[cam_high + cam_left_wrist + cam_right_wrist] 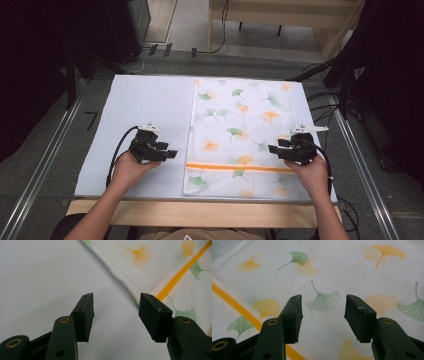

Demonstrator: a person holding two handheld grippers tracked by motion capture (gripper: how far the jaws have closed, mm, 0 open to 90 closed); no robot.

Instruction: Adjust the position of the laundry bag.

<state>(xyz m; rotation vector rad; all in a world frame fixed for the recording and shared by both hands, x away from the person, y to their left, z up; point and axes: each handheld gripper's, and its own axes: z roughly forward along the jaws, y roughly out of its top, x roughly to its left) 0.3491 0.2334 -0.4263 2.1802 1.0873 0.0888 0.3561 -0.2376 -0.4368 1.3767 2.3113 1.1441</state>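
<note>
High view
Worktop [140, 100]: covered by a pale sheet, seen from above the person's side.
Cloth [240, 135]: white with green and orange ginkgo leaves, lying flat on the right half of the worktop; an orange stripe [235, 167] crosses it near the person's edge.
Left claw [170, 154]: held in the left hand [131, 167], on bare worktop just beside the cloth's left edge, pointing toward the cloth. Spread not readable from here.
Right claw [272, 148]: held in the right hand [311, 172], over the cloth's right part, just above the orange stripe, pointing toward the cloth's middle.

Left gripper view
Left claw [116, 303]: jaws spread wide, nothing between them.
Below the jaws: bare worktop [45, 272].
Cloth [155, 257]: its edge runs diagonally just beyond the right-hand jaw tip; the orange stripe [180, 273] shows past that jaw. Contact with the cloth cannot be told.

Right gripper view
Right claw [323, 307]: jaws spread, empty.
Cloth [332, 272]: lies under and ahead of the jaws; a green leaf print [323, 300] sits in the gap.
Orange stripe [234, 305]: passes to the left of the left-hand jaw.
</note>
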